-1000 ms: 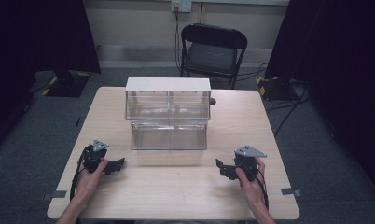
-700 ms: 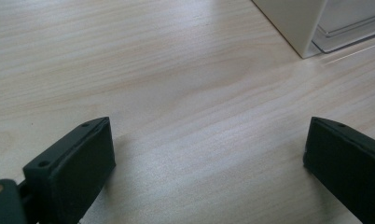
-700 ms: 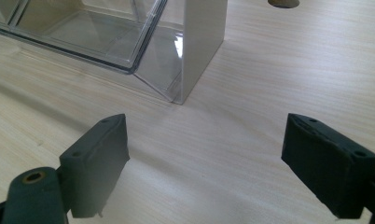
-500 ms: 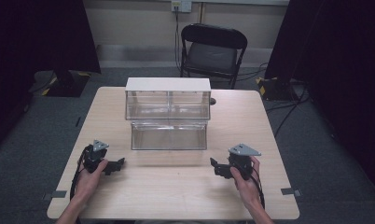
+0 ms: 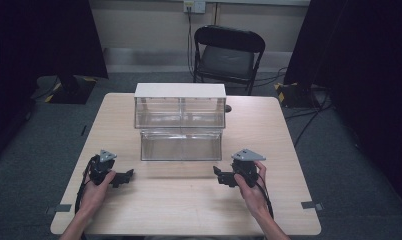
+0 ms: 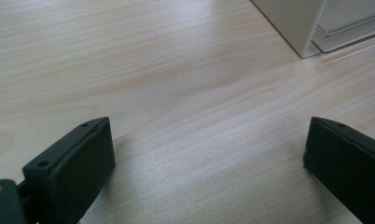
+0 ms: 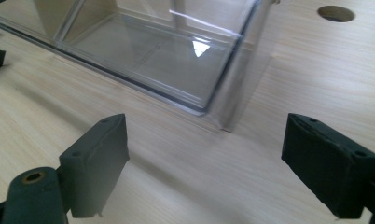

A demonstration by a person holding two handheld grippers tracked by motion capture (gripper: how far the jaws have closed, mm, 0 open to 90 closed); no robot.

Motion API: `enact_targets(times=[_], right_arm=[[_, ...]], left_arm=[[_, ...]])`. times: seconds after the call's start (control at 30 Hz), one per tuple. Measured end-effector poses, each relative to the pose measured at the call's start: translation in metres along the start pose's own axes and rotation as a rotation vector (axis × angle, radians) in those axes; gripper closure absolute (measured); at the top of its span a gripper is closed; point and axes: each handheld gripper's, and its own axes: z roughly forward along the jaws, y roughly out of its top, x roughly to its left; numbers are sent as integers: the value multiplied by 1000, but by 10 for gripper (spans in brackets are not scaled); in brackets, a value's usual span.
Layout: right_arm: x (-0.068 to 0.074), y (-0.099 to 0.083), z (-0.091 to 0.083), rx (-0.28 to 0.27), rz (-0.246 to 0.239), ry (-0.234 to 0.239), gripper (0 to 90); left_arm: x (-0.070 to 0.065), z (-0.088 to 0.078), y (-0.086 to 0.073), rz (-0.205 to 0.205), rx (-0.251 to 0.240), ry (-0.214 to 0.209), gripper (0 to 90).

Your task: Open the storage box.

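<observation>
A clear plastic drawer cabinet (image 5: pixel 179 111) with a white top stands at mid-table. Its lower clear drawer (image 5: pixel 181 145) is pulled out toward me and looks empty. My left gripper (image 5: pixel 128 176) rests low over the table, front left of the drawer, with jaws pointing right. In the left gripper view that gripper (image 6: pixel 209 140) is open over bare wood, with the cabinet's white corner (image 6: pixel 295 25) at upper right. My right gripper (image 5: pixel 217 175) sits front right of the drawer, pointing left. In the right gripper view it (image 7: pixel 204 135) is open, facing the drawer's corner (image 7: pixel 176 60), and holds nothing.
The light wooden table (image 5: pixel 189 200) has bare room in front of the drawer, between the two hands. A round hole (image 7: pixel 336 13) in the tabletop lies beyond the drawer. A black folding chair (image 5: pixel 226 52) stands behind the table.
My right gripper has shifted left, closer to the drawer's front right corner. The left gripper has stayed where it was.
</observation>
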Motion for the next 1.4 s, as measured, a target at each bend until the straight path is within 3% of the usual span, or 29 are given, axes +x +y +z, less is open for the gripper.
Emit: enact_targets(times=[0.6,0.77,1.17,1.4], right_arm=[[15,8,40,42,-12,29,134],[15,7,50,54,-2,9,135],[14,7,58,55,13,-20,133],[13,8,56,51,13,-5,131]], left_arm=[[1,0,0,5,0,-6,13],[1,0,0,5,0,-5,13],[1,0,0,7,1,-5,13],[1,0,0,7,1,-5,13]])
